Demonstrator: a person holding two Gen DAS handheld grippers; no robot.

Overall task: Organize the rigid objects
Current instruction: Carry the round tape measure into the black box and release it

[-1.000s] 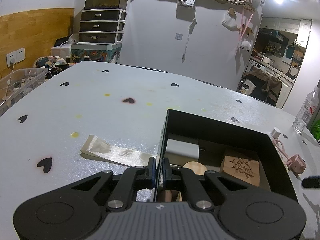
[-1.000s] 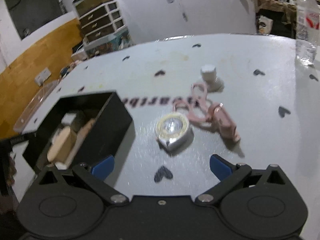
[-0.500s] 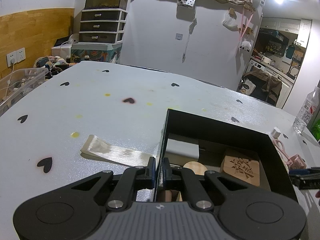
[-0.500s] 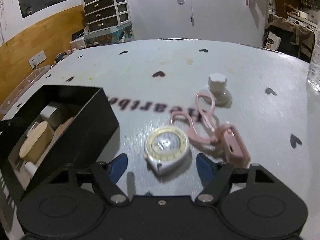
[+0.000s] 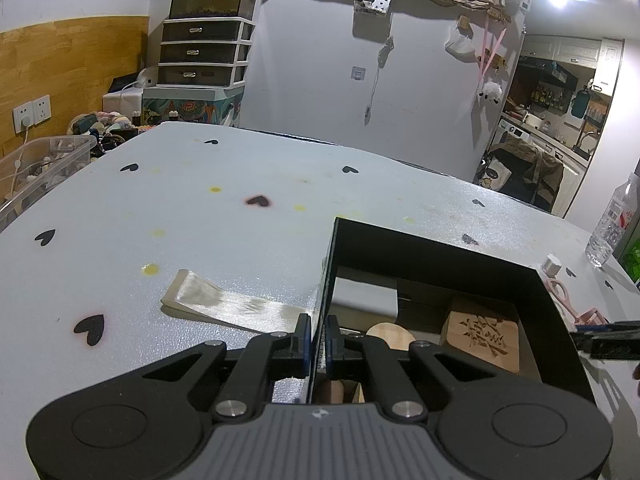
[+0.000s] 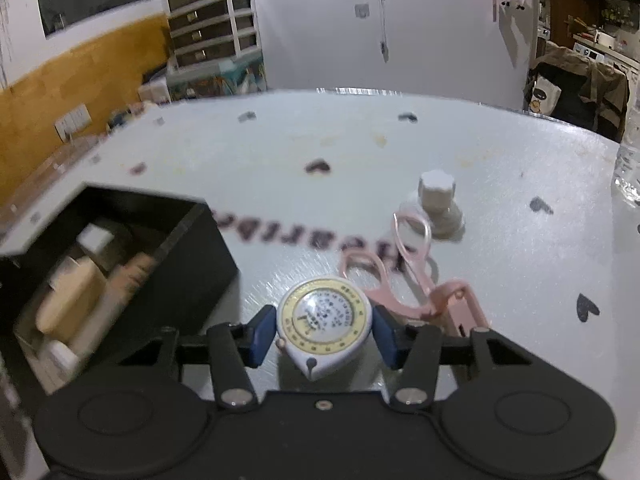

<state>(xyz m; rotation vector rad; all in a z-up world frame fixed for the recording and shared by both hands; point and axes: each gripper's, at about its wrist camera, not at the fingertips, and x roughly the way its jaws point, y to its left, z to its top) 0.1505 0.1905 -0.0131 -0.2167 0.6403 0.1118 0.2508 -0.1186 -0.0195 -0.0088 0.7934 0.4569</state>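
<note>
A black open box stands on the white heart-print table, with a carved wooden block and a round wooden piece inside. My left gripper is shut on the box's left wall. In the right wrist view, a round white dial with a yellow ring lies on the table to the right of the box. My right gripper is closing around the dial. Its blue pads touch the dial on both sides. A pink looped tool lies just behind the dial.
A white knob-shaped cap stands beyond the pink tool. A clear water bottle sits at the table's right edge. A shiny ribbon strip lies left of the box. A clear plastic bin stands off the table's left side.
The right gripper moved forward over the dial and its jaws narrowed from wide apart to touching it. The left gripper and box stayed still.
</note>
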